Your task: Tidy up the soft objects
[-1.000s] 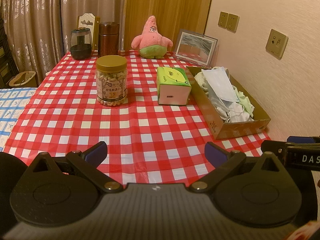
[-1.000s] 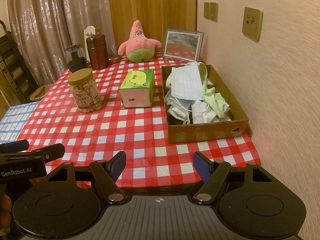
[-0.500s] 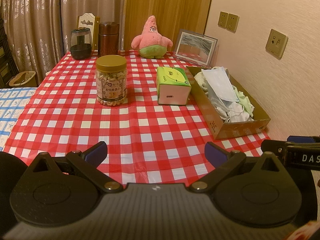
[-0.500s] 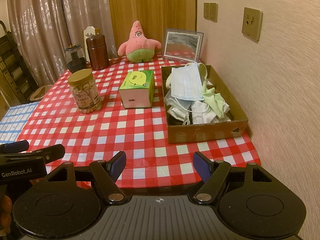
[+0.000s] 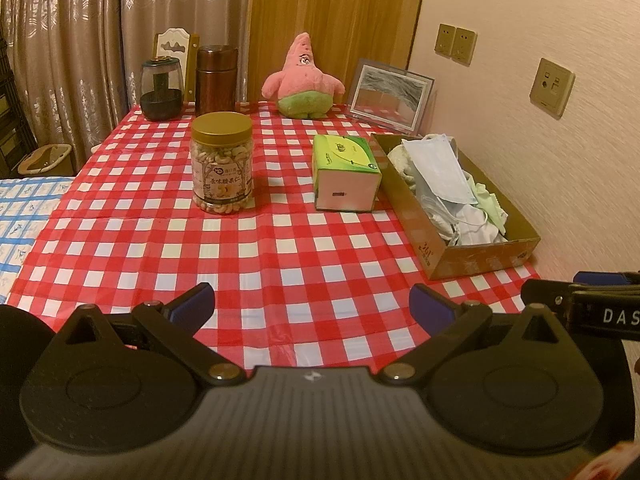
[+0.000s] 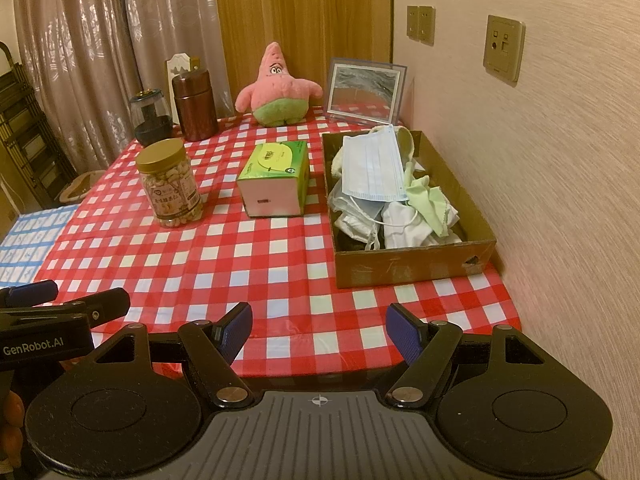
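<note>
Both claws hang over the near edge of the bench [image 6: 280, 264], which is covered in a red-and-white checked cloth, and both stand spread with nothing between their blue pads. The left claw [image 5: 312, 302] has bare cloth just ahead of it; the right claw [image 6: 319, 330] sits beside it, to its right, and each shows at the edge of the other's view. Ahead of the right claw and slightly to its right lies the shallow brown cardboard box [image 6: 412, 268] against the wall, holding the soft things: a pale blue pleated face mask [image 6: 374, 168] on top, a light green cloth [image 6: 430, 202] and crumpled white fabric [image 6: 402, 228] toward the box's near end. Just left of the box, ahead of both claws, stands a green tissue box [image 6: 276, 178] with a white front face. Further left, ahead of the left claw, stands a clear plastic jar of cashews with a gold lid [image 5: 222, 164]. Well beyond the claws, at the far edge of the bench, a pink star-shaped plush toy with green shorts [image 6: 278, 88] sits upright, with a framed picture [image 6: 364, 90] leaning to its right and a dark brown cylindrical canister [image 6: 195, 106] and a dark glass jar [image 6: 150, 118] to its left.
</note>
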`<state>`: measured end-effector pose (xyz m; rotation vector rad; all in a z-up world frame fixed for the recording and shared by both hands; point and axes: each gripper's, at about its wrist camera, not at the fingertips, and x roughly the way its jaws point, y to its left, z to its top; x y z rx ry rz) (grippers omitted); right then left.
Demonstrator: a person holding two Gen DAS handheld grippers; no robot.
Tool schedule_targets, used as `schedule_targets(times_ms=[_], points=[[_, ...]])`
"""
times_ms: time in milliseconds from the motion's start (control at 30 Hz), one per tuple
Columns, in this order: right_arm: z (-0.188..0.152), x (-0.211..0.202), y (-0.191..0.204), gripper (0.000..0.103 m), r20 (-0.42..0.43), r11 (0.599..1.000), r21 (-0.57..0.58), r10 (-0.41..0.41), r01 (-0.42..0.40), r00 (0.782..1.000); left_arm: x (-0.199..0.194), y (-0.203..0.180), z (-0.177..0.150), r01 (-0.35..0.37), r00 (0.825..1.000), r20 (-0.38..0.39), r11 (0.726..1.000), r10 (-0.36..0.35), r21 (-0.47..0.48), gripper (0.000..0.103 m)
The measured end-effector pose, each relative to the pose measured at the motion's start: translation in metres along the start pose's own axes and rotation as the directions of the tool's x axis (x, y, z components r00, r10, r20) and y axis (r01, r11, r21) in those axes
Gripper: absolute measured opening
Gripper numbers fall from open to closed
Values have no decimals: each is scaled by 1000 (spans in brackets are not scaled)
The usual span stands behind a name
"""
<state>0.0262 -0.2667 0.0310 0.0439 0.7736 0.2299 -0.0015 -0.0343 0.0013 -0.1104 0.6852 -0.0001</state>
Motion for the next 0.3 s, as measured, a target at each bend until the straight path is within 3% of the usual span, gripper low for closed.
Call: schedule_targets(times_ms=[300], points=[[0,0,1,73,2,1000,1,-1,1,1000,-2,1,0,1,1000,15,1000,-1,-4,103]])
